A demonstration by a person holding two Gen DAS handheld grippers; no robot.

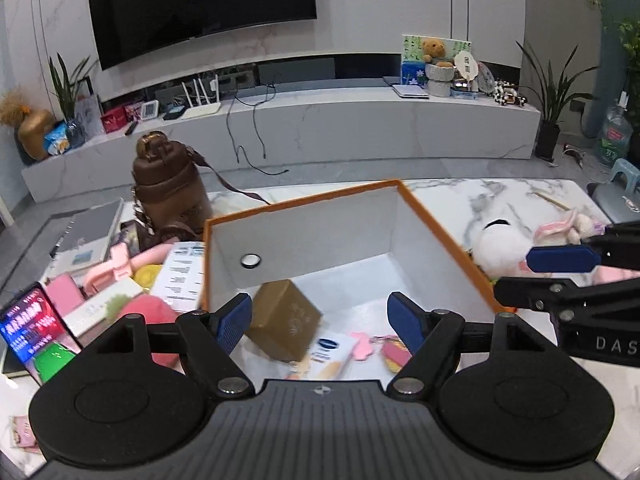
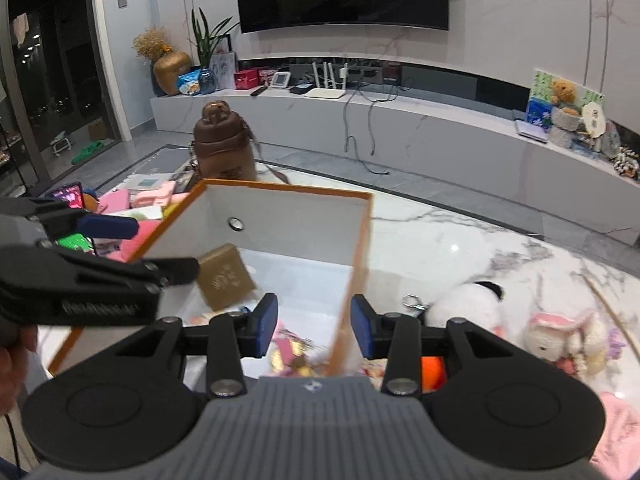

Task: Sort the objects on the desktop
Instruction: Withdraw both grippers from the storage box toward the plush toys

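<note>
Left gripper stands wide, empty, above the orange-rimmed box; gold carton tilted inside. Right gripper part-open, empty.

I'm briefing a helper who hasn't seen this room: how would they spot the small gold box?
Find the open orange-edged white box on the marble table. Inside it, tilted near the left wall, is a small gold cardboard box. It is the only boxy gold thing among flat pink and white items.
</note>
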